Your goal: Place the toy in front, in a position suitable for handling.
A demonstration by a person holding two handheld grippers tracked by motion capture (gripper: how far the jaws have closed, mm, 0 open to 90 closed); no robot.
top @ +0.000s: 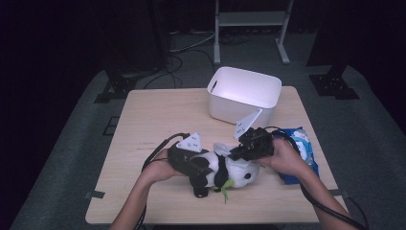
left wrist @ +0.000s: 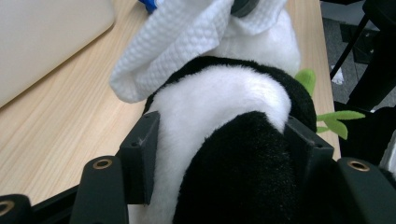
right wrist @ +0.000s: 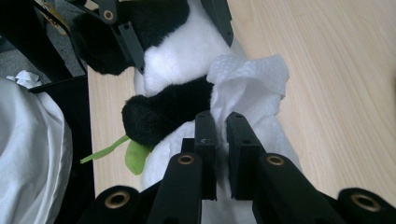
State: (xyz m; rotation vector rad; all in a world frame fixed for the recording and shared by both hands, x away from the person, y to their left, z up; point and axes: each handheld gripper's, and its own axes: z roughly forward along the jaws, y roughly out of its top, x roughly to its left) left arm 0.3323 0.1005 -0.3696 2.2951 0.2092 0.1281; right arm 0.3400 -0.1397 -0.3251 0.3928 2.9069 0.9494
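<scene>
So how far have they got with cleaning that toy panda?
Looks mid-job. Done: the left gripper is clamped on the plush panda, pinning it to the table, and a white wipe is out of the blue pack. In hand: the right gripper pinches the wipe against the panda's head end. Left: probably more wiping; the white bin may come into it later.
</scene>
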